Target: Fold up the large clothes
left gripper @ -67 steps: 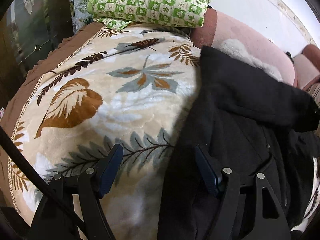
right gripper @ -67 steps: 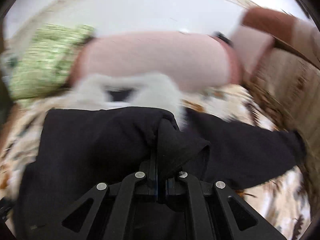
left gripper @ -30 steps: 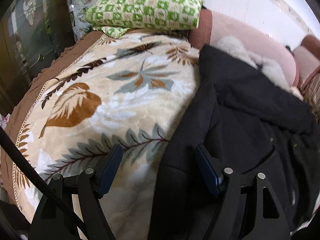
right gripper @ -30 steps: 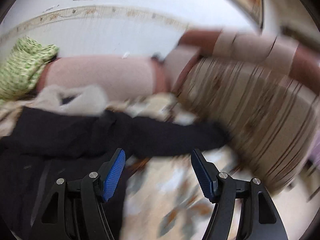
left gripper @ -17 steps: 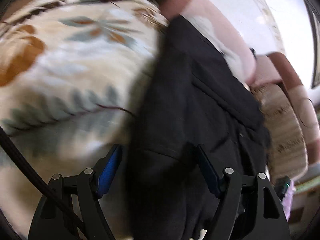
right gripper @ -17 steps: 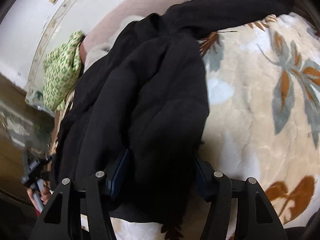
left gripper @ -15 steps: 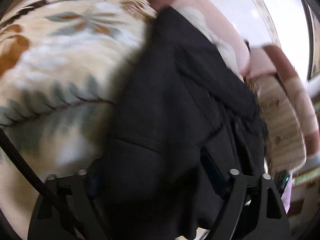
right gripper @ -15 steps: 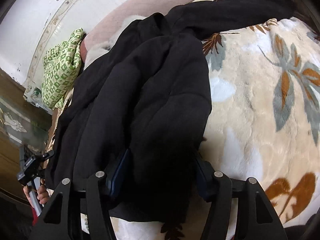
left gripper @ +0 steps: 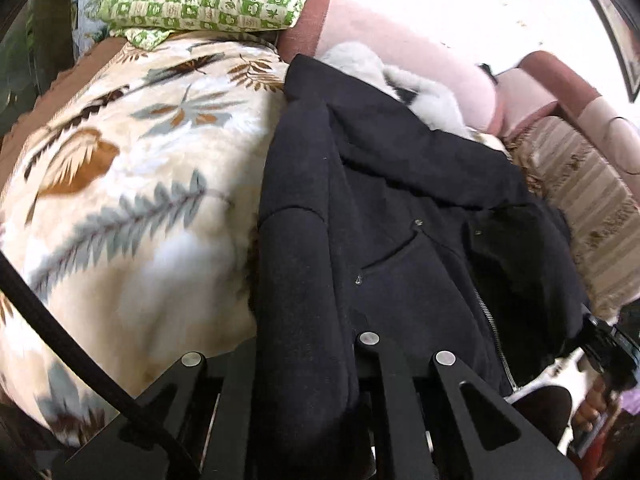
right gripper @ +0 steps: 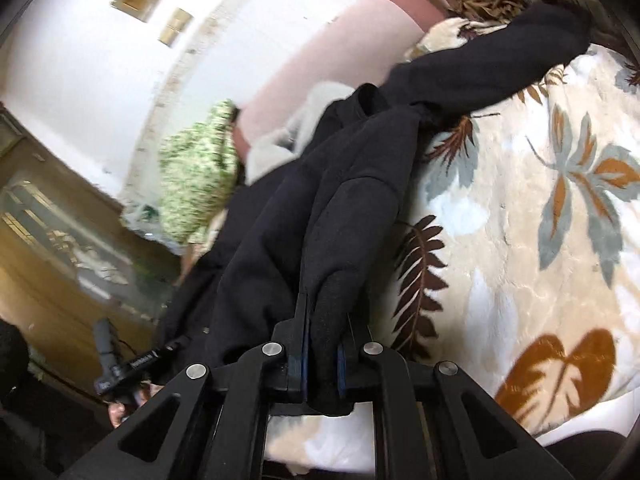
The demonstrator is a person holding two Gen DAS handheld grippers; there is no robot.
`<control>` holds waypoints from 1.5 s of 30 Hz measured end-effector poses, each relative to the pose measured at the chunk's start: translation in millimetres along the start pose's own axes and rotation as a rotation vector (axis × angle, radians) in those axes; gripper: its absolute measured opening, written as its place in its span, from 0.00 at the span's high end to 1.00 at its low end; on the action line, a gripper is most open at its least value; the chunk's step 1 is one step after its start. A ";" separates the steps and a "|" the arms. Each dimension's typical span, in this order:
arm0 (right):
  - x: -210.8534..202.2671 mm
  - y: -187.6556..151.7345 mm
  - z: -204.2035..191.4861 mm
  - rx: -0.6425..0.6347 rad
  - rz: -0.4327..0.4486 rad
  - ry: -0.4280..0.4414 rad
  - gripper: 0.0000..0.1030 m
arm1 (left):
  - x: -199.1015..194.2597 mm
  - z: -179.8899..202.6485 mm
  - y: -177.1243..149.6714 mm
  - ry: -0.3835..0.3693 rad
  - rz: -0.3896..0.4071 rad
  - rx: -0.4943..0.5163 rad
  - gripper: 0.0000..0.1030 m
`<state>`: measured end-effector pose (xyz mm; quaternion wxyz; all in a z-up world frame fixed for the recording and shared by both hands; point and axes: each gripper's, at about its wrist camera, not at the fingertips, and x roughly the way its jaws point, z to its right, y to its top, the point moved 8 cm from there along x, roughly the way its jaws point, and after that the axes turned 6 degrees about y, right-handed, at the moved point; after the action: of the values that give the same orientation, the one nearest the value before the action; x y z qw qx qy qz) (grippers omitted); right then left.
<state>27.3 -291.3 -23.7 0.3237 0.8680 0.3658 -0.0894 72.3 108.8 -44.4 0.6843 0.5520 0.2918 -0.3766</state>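
Pinching the black coat's (left gripper: pixel 380 216) hem at 6 o'clock on the bed's leaf-print blanket (left gripper: pixel 120 184), both the left gripper (left gripper: pixel 304 364) and right gripper (right gripper: pixel 320 356) are clamped; next, I judge, carry hem toward 12 o'clock.

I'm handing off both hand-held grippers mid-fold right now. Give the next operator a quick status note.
Left hand-held gripper: shut on the hem of the black coat.
Right hand-held gripper: shut on the coat's opposite hem corner.
The coat lies lengthwise on the leaf-print blanket, fur hood toward the sofa back, one sleeve stretched out.
Done: both bottom corners gripped.
Left: probably carry the hem toward the hood, tuck the sleeve, flatten.
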 end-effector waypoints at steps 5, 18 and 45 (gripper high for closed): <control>-16.2 -23.1 53.8 0.045 -0.040 -0.208 0.86 | 18.0 -22.3 -26.3 0.041 -0.050 -0.020 0.78; 8.6 -64.5 -0.6 -0.584 -0.154 -0.477 0.28 | -40.9 -10.4 -16.7 0.097 0.136 0.050 0.45; -139.0 47.7 118.1 -0.052 0.246 -0.599 0.69 | 72.6 25.0 13.7 0.303 0.132 0.137 0.41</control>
<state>-29.6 -470.6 -37.1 0.4475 0.8321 0.1488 -0.2918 123.0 71.9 -90.7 0.6166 0.6658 0.3285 -0.2621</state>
